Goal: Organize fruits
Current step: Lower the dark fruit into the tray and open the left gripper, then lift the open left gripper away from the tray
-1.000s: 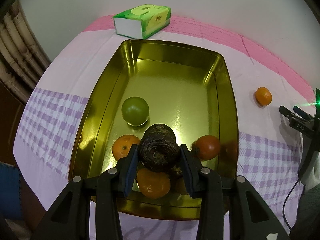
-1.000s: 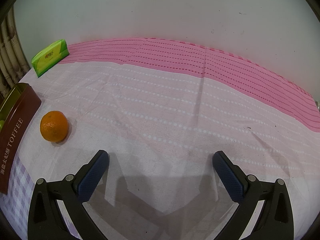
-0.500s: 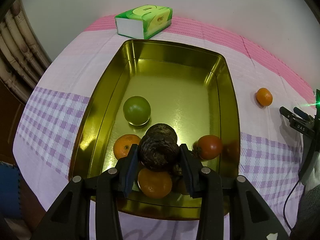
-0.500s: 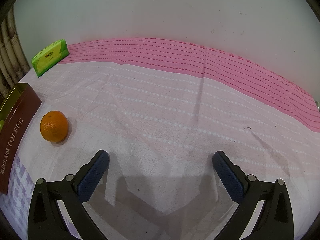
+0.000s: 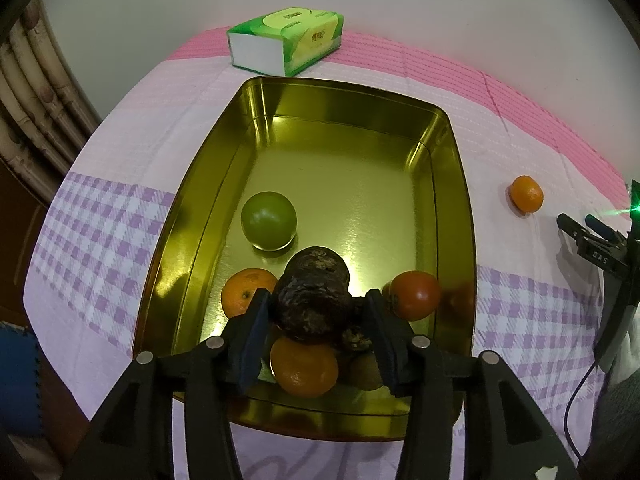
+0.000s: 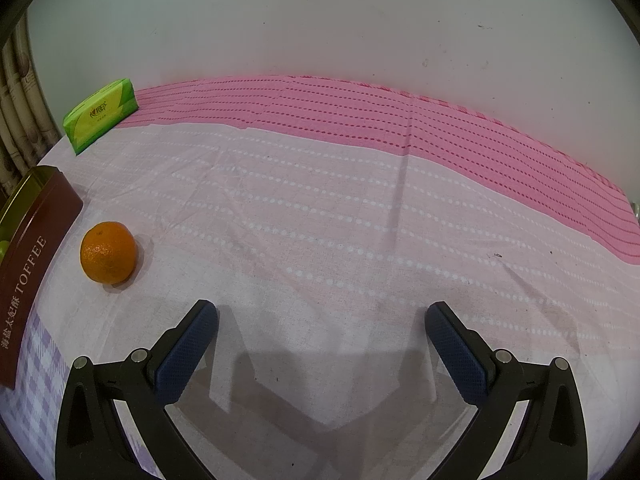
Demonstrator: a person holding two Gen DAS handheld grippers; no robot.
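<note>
A gold tin (image 5: pixel 456 184) holds a green fruit (image 5: pixel 269 220), a red fruit (image 5: pixel 414 295) and two oranges (image 5: pixel 304 364) near its front wall. A dark wrinkled fruit (image 5: pixel 314 300) sits on top of that pile, between the jaws of my left gripper (image 5: pixel 316 308). Those jaws are opening: the right pad stands clear of the fruit and the left pad is just at its edge. One more orange (image 6: pixel 109 252) lies on the cloth right of the tin. My right gripper (image 6: pixel 320 320) hangs open over bare cloth, with that orange off to its left.
A green tissue pack (image 5: pixel 286 36) lies behind the tin, near the wall. The tin's brown outer wall (image 6: pixel 36 248) stands at the left edge of the right wrist view. A pink and lilac-checked cloth (image 6: pixel 360 208) covers the table. A bamboo-like post (image 5: pixel 36 92) stands at the left.
My left gripper's jaws have spread apart and let go of the dark fruit, which stays on the pile. The right gripper and the loose orange have not moved.
</note>
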